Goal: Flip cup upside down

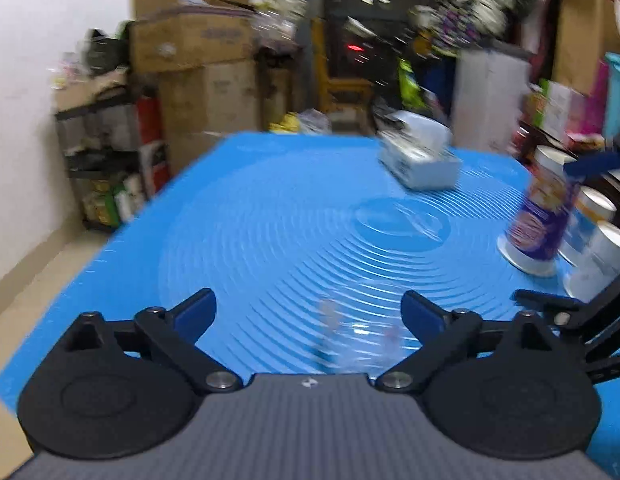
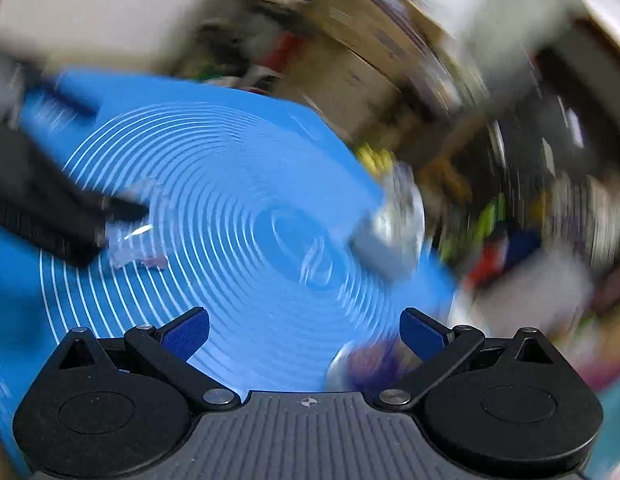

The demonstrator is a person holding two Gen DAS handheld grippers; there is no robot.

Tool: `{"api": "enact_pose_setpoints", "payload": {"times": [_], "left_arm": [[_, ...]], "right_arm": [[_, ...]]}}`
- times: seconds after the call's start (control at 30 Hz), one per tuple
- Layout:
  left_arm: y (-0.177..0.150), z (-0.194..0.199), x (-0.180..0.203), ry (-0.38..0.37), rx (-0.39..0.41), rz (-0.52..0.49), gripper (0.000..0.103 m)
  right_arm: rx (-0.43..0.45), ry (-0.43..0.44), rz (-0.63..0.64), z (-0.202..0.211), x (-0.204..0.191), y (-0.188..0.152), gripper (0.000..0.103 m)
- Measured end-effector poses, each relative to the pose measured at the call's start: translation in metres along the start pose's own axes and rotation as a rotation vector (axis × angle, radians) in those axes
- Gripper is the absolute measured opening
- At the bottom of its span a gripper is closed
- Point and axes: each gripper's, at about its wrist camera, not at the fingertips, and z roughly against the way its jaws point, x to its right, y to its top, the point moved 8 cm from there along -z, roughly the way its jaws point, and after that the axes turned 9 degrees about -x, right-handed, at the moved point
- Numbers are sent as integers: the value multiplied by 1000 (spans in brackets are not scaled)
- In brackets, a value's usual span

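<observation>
A clear plastic cup (image 1: 356, 336) rests on the blue ringed mat (image 1: 269, 220), low between my left gripper's (image 1: 307, 308) open fingers, near the palm. It is transparent and blurred, so I cannot tell which way it stands. In the right wrist view the same cup (image 2: 133, 240) shows at the left by the left gripper's black body. My right gripper (image 2: 303, 330) is open and empty, tilted over the mat (image 2: 213, 184). A purple printed paper cup (image 2: 370, 360) blurs between its fingers; it stands rim down at the mat's right (image 1: 538, 220).
A white box (image 1: 422, 160) lies at the mat's far side. Two white cans (image 1: 594, 236) stand beside the purple cup at the right edge. Cardboard boxes (image 1: 189, 40) and shelves crowd the floor beyond. Both views are motion-blurred.
</observation>
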Motion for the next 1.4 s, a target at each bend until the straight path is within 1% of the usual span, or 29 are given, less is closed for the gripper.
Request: {"api": "enact_pose_setpoints", "payload": {"times": [0.03,0.07,0.1,0.13,0.17,0.23,0.27,0.33,0.4,0.43,0.47,0.5,0.57,0.63,0.67,0.73,0.8,0.87,0.9,0.93,0.97,1.07,1.1,1.13,1.17,1.27,1.3,1.33,1.4], "left_arm": [[0,4,-10,34,12,17,101],[0,7,-19,76,22,28,101],[-1,8,-28,124,29,35,101],[-1,9,-35,166,35,40,101],[-3,9,-43,206,37,45,101],[-7,9,-57,259,33,69,101],[-9,7,-62,269,26,85,101],[-13,4,-75,273,12,128,101],[-18,2,-82,283,7,163,101],[-20,0,-86,292,4,177,101],[-21,-1,-88,295,0,184,101],[-23,-3,-90,298,-4,191,101],[-24,-4,-96,302,-6,202,101],[-28,-5,-101,302,-10,213,101],[-29,-5,-102,299,-11,217,101],[-31,-5,-104,294,-9,219,101],[-35,-3,-104,292,-5,216,101],[-34,-4,-104,290,-3,213,101],[-34,-5,-104,287,-3,213,101],[-34,-5,-104,282,-2,213,101],[-34,-5,-104,278,-2,212,101],[-33,-6,-103,271,-3,204,101],[-32,-7,-102,268,-2,201,101],[-32,-7,-101,266,0,198,101],[-31,-6,-100,264,2,194,101],[-28,-5,-97,255,15,179,101],[-26,-4,-96,252,20,174,101],[-23,-4,-94,248,25,168,101],[-18,-3,-90,237,35,155,101]], "right_arm": [[17,-52,134,5,-8,10,101],[27,-98,249,8,-16,19,101],[38,-147,392,10,-27,27,101],[50,-185,505,12,-36,34,101],[60,-213,591,13,-44,39,101],[90,-271,810,14,-67,48,101],[102,-292,888,13,-75,50,101],[144,-347,1087,10,-98,49,101],[177,-386,1279,3,-117,42,101],[187,-394,1393,0,-127,37,101],[195,-397,1467,-7,-134,31,101],[209,-400,1573,-11,-141,24,101],[231,-414,1741,-20,-152,10,100],[242,-411,1867,-29,-154,0,99],[233,-404,1926,-33,-155,-4,96],[191,-376,2015,-40,-155,-9,94],[148,-352,2049,-45,-155,-12,90],[108,-337,2047,-50,-155,-11,81],[95,-333,2037,-52,-157,-8,79],[98,-331,2026,-52,-160,-6,70],[97,-325,2011,-53,-161,-5,65],[92,-324,1947,-53,-163,2,65],[98,-320,1912,-53,-162,3,65],[101,-311,1860,-51,-163,13,64],[96,-295,1795,-50,-162,19,64],[70,-212,1471,-43,-148,41,64],[60,-178,1315,-39,-139,51,64],[51,-149,1193,-36,-130,59,64],[33,-87,909,-32,-107,73,64]]}}
